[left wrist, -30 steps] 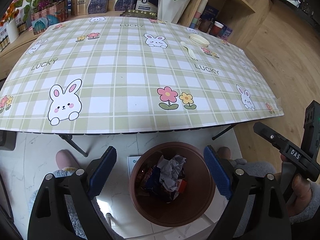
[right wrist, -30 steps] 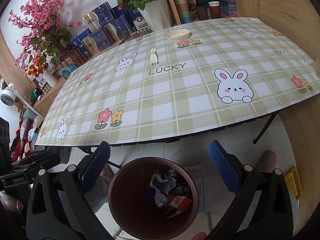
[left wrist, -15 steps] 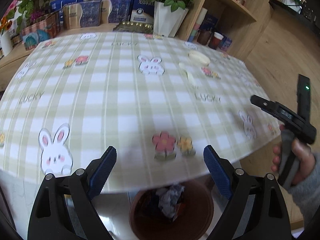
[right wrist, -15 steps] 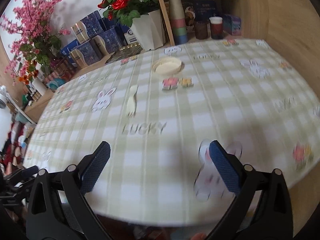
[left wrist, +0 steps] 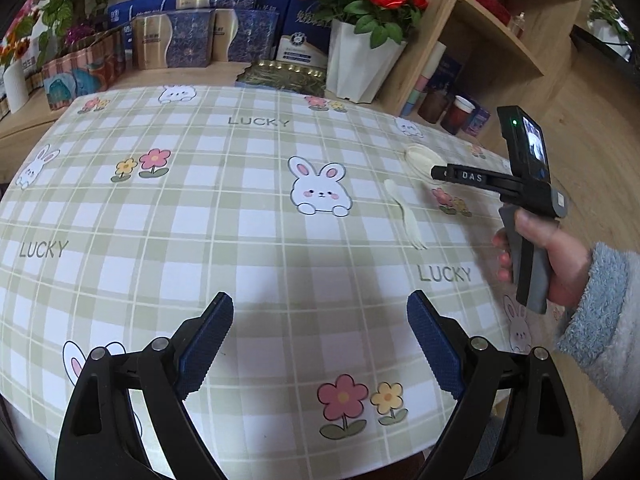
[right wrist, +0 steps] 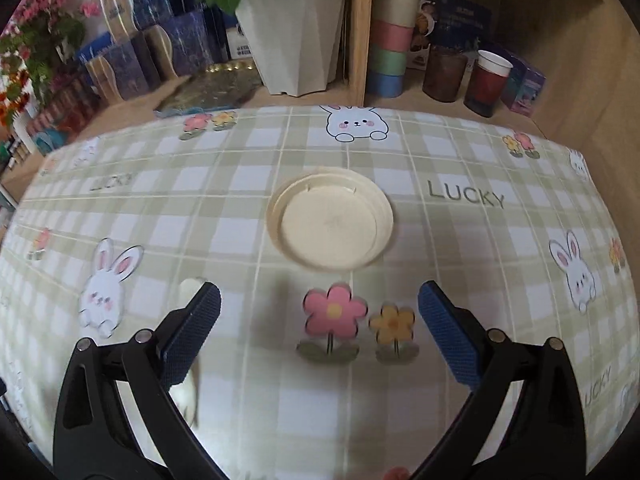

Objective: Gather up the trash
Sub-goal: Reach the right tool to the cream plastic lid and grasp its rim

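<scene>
The left gripper [left wrist: 320, 338] has its jaws wide apart with nothing between them, above the checked tablecloth [left wrist: 248, 264]; the right gripper [right wrist: 319, 330] is also wide apart and empty, above a printed flower. Just past the right fingers lies a cream round lid [right wrist: 331, 226], and a cream plastic fork [left wrist: 405, 216] lies partly behind its left finger. Only the left wrist view shows the whole fork, the right hand [left wrist: 548, 252] on its handle and a fluffy sleeve [left wrist: 600, 312]; a white flower pot [right wrist: 294, 36] stands beyond the table

Both wrist views look steeply down over the shared tablecloth [left wrist: 256, 240].
</scene>
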The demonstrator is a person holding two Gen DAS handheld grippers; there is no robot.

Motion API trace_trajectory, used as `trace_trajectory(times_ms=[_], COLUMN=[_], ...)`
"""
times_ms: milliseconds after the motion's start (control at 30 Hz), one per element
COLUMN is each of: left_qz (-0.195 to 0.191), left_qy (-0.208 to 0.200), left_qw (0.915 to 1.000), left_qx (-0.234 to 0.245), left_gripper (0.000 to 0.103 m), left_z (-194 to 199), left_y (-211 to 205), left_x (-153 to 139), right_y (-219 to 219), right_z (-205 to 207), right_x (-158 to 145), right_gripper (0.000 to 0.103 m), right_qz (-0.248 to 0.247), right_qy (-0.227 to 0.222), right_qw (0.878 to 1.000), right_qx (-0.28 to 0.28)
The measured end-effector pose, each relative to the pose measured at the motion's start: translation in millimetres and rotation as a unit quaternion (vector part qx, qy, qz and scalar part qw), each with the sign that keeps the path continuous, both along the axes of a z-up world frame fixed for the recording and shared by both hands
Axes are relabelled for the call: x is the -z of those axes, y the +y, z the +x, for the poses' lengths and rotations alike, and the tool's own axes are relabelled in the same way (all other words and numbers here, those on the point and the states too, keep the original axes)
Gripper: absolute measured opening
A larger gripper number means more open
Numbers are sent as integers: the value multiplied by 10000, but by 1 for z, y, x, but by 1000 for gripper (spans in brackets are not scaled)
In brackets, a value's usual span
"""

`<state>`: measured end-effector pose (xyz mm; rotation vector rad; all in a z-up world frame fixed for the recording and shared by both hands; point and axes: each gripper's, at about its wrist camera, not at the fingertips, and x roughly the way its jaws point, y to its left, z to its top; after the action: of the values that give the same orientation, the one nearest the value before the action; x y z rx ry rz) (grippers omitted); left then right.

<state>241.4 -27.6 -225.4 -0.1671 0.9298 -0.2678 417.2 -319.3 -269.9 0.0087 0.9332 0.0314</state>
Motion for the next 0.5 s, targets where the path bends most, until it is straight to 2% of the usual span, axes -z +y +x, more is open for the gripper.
trace_trajectory(times_ms=[167, 267, 500], left_qz=[19, -2, 55], left_qy=[80, 70, 93], left_qw=[10000, 10000, 9999], left_qx=[-42, -67, 44], left_gripper=[87, 87, 87], left_z=[9, 13, 22], left_y=[0, 0, -10], left_x=[11, 13, 19], right_y=[-3, -9, -8], right_z=[43, 59, 70], right_x=[18, 27, 36], right_gripper=[97, 97, 97], right_qz=[-101, 134, -30], right_qy=[237, 373, 423], right_qw=[9996, 9991, 9991], right_qx=[116, 132, -16])
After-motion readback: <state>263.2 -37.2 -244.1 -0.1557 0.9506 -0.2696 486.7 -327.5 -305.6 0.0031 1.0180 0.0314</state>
